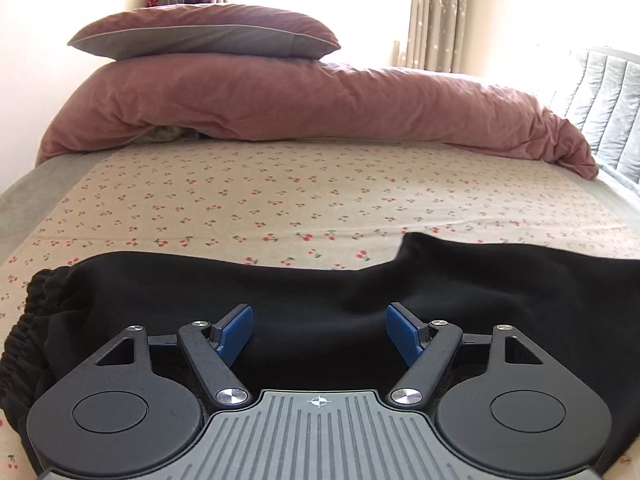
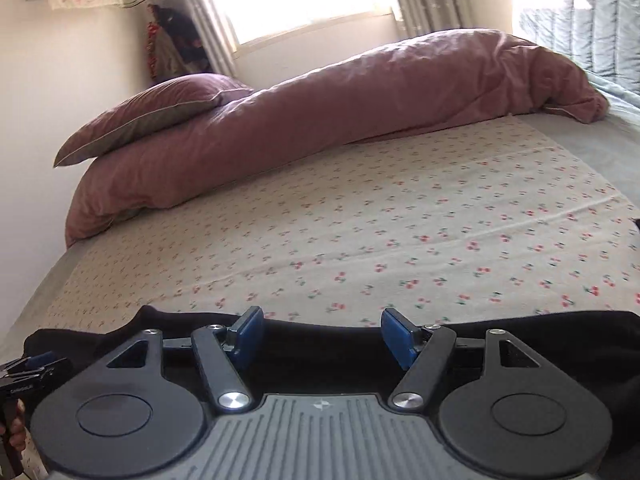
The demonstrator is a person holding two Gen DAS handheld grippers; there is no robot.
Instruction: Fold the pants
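Black pants [image 1: 320, 280] lie across the near edge of the bed, with the gathered elastic waistband [image 1: 28, 320] at the left. My left gripper [image 1: 319, 334] is open over the black fabric, blue pads apart, holding nothing. My right gripper [image 2: 323, 338] is open too, just above the far edge of the pants [image 2: 320, 344]. The left gripper shows at the lower left of the right wrist view [image 2: 32, 364].
The bed sheet [image 1: 320, 200] has a cherry print. A pink duvet [image 1: 300, 100] is bunched along the far side with a pink pillow [image 1: 204, 32] on top. A grey quilted headboard [image 1: 600, 100] stands at the right. Curtains [image 1: 436, 12] hang behind.
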